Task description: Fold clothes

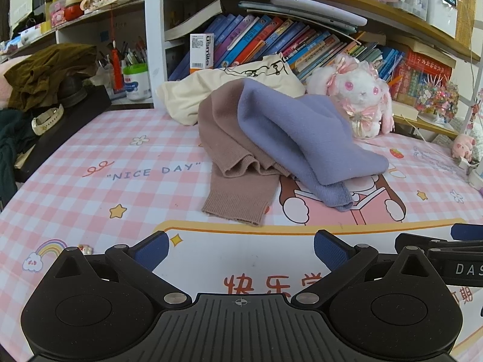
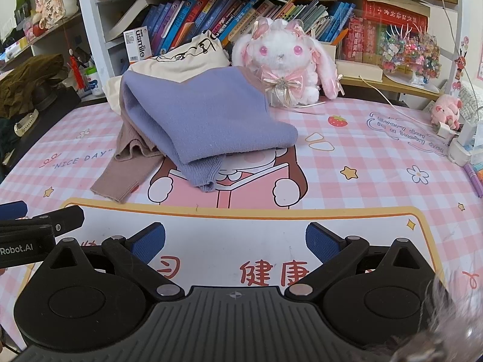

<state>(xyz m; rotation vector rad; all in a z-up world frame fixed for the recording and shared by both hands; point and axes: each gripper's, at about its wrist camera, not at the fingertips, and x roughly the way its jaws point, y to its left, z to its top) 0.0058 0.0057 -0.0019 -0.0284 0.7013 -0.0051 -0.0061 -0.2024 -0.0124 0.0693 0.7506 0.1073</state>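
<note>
Lying ahead of left tool point(image 1: 241, 250), sweater point(image 1: 302, 132), untouched

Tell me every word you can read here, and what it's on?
"NICE DAY": desk mat
"usmile": white box
"Every day is a lucky day": mat, right side
"快乐学", "健康": mat, near edge
"Robot.AI": left tongs
"DAS": right tongs, cut off
Book spines: too small to read

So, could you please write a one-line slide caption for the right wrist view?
Open right gripper faces a crumpled purple-and-brown sweater on the pink checked desk mat, plush rabbit behind.
</note>
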